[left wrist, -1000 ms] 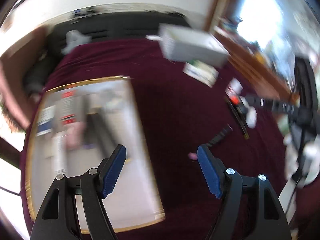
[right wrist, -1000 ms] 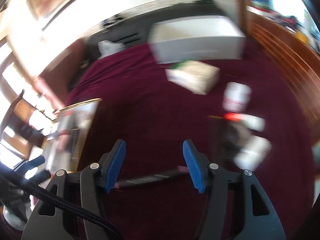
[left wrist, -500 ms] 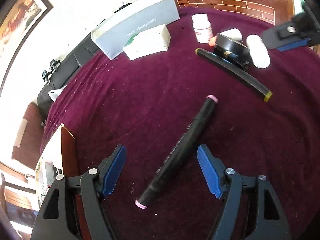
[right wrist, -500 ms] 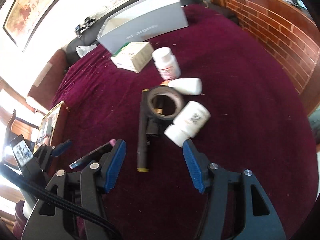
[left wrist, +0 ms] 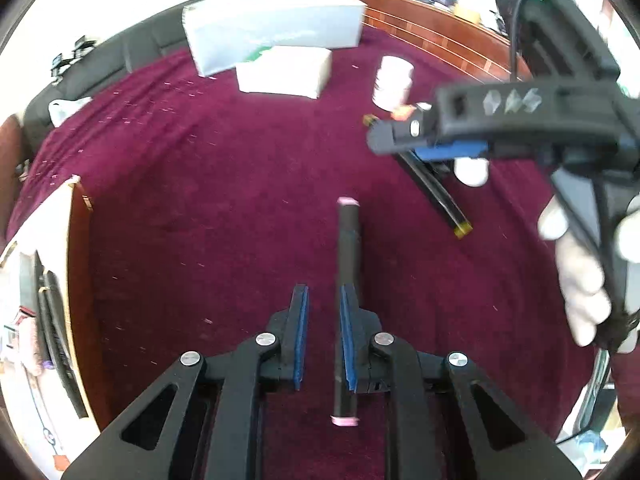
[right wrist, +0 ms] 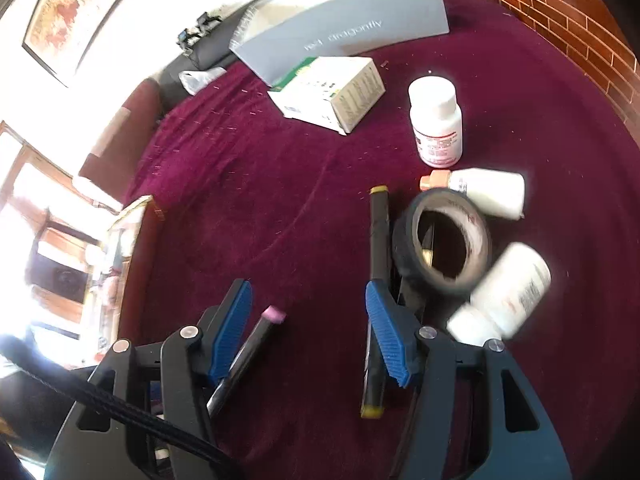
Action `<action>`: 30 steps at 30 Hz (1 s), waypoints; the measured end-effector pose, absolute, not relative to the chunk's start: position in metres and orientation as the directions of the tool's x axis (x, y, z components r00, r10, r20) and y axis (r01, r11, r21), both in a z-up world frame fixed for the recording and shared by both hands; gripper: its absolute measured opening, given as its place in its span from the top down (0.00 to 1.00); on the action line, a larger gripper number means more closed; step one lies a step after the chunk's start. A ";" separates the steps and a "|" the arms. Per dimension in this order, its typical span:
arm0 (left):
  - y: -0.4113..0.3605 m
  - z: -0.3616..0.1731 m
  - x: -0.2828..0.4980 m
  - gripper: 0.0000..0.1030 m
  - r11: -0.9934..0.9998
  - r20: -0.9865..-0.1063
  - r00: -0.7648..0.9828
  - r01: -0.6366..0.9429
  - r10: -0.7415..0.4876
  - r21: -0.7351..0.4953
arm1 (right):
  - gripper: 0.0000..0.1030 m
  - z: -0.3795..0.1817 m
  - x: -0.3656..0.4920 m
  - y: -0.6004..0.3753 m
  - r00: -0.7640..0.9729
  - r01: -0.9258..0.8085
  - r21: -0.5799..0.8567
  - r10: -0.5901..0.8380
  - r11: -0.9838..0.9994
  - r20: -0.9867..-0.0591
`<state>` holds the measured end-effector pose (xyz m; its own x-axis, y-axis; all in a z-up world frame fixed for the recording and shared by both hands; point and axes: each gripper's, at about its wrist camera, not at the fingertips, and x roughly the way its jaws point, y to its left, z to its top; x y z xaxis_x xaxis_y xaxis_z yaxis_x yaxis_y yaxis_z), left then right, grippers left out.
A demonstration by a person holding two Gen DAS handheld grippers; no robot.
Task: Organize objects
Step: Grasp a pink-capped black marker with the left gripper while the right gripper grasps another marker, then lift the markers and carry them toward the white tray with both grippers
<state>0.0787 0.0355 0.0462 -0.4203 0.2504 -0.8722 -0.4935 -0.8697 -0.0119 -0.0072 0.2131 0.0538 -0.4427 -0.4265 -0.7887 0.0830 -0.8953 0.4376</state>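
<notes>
A: Your left gripper point(left wrist: 323, 304) has its pads drawn in narrow, set along the pink marker point(left wrist: 346, 248) that lies on the cloth point(left wrist: 200, 200). I'd say you chose that line so the pads would pinch the barrel across its width.

B: But the marker runs along your right-hand pad, and bare cloth shows in the gap. I can't tell whether you've got it.

A: Your right gripper point(right wrist: 308, 300) stands about half open and holds nothing. Its right finger is over the yellow marker point(right wrist: 378, 236), which is likely your next pick.

B: Your count, left to right:
- two markers
- two boxes, the small box point(right wrist: 328, 96) just in front of the grey box point(right wrist: 344, 20)
- one tape point(right wrist: 440, 240), beside the yellow marker
- three bottles: the upright bottle point(right wrist: 436, 124), and the orange-capped bottle point(right wrist: 488, 194) and big bottle point(right wrist: 508, 292), both on their sides
</notes>
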 end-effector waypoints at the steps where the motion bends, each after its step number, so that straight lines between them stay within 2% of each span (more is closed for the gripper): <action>1: 0.036 0.045 0.075 0.86 -0.876 -0.874 -0.424 -0.482 0.237 -0.004 | 0.43 0.050 -0.011 0.211 -0.439 0.071 0.401 -0.389 -0.913 -0.810; 4: 0.040 0.039 0.074 0.86 -0.877 -0.884 -0.415 -0.480 0.213 0.015 | 0.44 0.045 -0.015 0.208 -0.431 0.048 0.325 -0.313 -0.945 -0.847; 8: 0.059 0.025 0.077 0.86 -0.866 -0.894 -0.405 -0.499 0.191 0.040 | 0.47 0.041 -0.013 0.208 -0.420 0.048 0.286 -0.279 -0.957 -0.864; 11: 0.066 0.027 0.087 0.86 -0.873 -0.870 -0.468 -0.477 0.154 0.102 | 0.51 0.040 -0.010 0.200 -0.415 0.052 0.218 -0.220 -0.975 -0.883; 16: 0.067 0.027 0.096 0.88 -0.880 -0.859 -0.491 -0.461 0.141 0.119 | 0.66 0.037 -0.004 0.184 -0.430 0.064 0.076 -0.096 -0.995 -0.898; 17: 0.065 0.028 0.098 0.89 -0.878 -0.865 -0.479 -0.466 0.148 0.108 | 0.75 0.037 -0.003 0.184 -0.435 0.060 0.048 -0.070 -0.997 -0.898; 18: 0.063 0.028 0.099 0.95 -0.878 -0.873 -0.457 -0.472 0.170 0.076 | 0.82 0.036 -0.003 0.184 -0.439 0.054 0.015 -0.037 -0.998 -0.897; 20: 0.053 0.030 0.100 0.96 -0.880 -0.883 -0.419 -0.474 0.213 0.012 | 0.88 0.037 -0.002 0.188 -0.437 0.051 0.009 -0.031 -0.999 -0.899; 24: 0.037 0.031 0.105 0.96 -0.878 -0.882 -0.389 -0.475 0.267 -0.055 | 0.88 0.038 0.004 0.199 -0.426 0.045 0.044 -0.059 -0.998 -0.903; 27: 0.041 0.030 0.105 0.94 -0.883 -0.876 -0.408 -0.467 0.259 -0.044 | 0.88 0.039 0.011 0.202 -0.430 0.046 0.050 -0.065 -0.998 -0.901; 29: 0.052 0.030 0.106 0.88 -0.879 -0.876 -0.417 -0.476 0.241 -0.015 | 0.88 0.039 0.012 0.199 -0.429 0.047 0.055 -0.069 -0.997 -0.901; 30: 0.059 0.030 0.106 0.82 -0.874 -0.877 -0.420 -0.486 0.231 0.003 | 0.88 0.039 0.013 0.200 -0.428 0.046 0.059 -0.073 -0.997 -0.901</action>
<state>0.1064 0.0593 0.0305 -0.4204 0.2310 -0.8774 -0.4860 -0.8740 0.0028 0.0130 0.2000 0.0389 -0.4275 -0.0730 -0.9011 0.0459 -0.9972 0.0590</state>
